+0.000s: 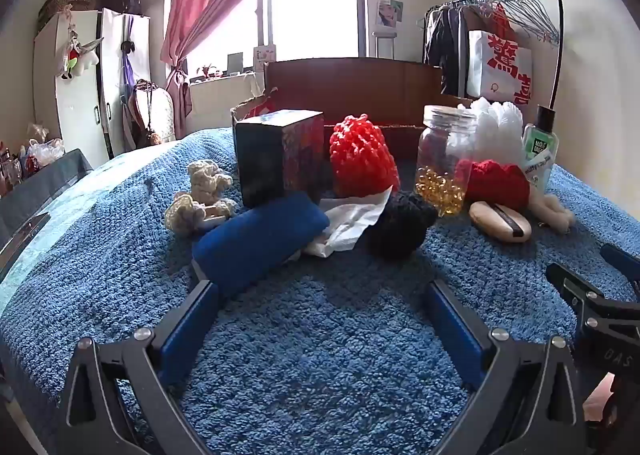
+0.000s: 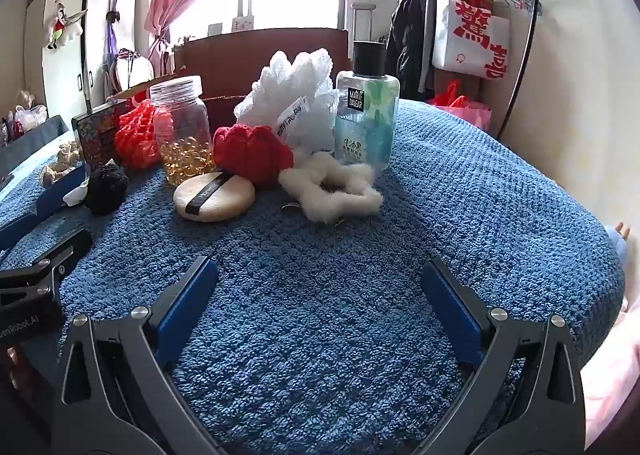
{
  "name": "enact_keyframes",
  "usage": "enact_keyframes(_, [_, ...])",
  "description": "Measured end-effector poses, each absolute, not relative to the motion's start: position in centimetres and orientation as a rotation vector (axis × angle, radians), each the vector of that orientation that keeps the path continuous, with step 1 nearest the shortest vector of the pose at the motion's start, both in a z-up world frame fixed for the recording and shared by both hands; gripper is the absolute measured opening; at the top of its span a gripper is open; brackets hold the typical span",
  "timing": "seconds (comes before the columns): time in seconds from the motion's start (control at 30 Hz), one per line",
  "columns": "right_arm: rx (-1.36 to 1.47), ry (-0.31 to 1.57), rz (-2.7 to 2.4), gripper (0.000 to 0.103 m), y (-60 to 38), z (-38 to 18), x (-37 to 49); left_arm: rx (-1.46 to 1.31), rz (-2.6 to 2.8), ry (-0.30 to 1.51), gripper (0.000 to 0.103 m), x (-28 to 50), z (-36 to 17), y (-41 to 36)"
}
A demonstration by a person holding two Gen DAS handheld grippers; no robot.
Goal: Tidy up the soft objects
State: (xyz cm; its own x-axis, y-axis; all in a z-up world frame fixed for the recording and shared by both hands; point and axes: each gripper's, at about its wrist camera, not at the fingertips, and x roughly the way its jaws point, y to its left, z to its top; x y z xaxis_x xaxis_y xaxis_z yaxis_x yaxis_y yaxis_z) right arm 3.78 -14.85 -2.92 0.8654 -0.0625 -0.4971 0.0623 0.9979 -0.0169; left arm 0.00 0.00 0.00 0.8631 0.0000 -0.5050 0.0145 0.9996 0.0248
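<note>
Resting on blue towel (image 2: 460, 191): bottle (image 2: 367, 115) labelled "MARIE DALGAR", 12 o'clock; glass jar (image 2: 182, 127) of golden beads, 11 o'clock; red knit piece (image 2: 250, 153), powder puff (image 2: 214, 195) between. Left gripper (image 1: 320, 287), right gripper (image 2: 320, 267) jaws spread, empty.

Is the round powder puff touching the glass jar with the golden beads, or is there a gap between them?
Cannot tell. In the right wrist view the powder puff overlaps the base of the glass jar, so no gap and no clear contact shows. The left wrist view does not settle it either.
</note>
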Motion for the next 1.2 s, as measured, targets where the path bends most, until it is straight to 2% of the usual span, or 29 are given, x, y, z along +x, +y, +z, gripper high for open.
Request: enact_keyframes(1.2, [-0.002, 0.526, -0.066, 0.103, -14.94, -2.93, 3.76, 0.024, -0.009, 0.530, 0.103, 0.00, 0.00, 0.01])
